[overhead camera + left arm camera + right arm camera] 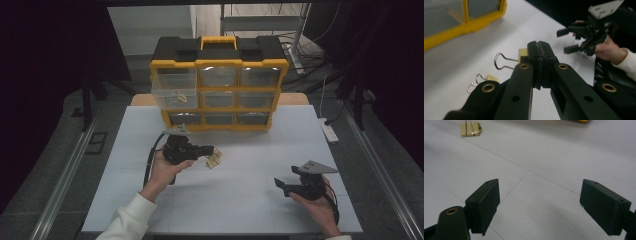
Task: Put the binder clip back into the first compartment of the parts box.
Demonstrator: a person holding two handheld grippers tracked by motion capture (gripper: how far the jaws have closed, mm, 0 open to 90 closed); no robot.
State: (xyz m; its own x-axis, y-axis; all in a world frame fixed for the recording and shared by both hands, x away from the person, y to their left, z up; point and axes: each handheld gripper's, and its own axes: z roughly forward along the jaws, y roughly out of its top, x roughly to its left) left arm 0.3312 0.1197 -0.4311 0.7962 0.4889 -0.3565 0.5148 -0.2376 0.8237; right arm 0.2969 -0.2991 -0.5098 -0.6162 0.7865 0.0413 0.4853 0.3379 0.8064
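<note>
Left claw [539,51] is clamped tight on a small yellow binder clip [523,54], pinching its folded body with the wire handles sticking out to one side, clear of the bench [240,200]. These clips weigh next to nothing and they're rigid spring steel, so I'd guess no crushing worries, but the painted metal is slick and could twist between the pads. Body is the place to grab (the wire loops would just swing). Two more binder clips [215,158] lie on the bench just below and beside the claw. Right claw [549,205] hangs open over bare bench, holding nothing. Open drawer [174,89] of the yellow organizer [219,64] sits up beyond the left claw.
</note>
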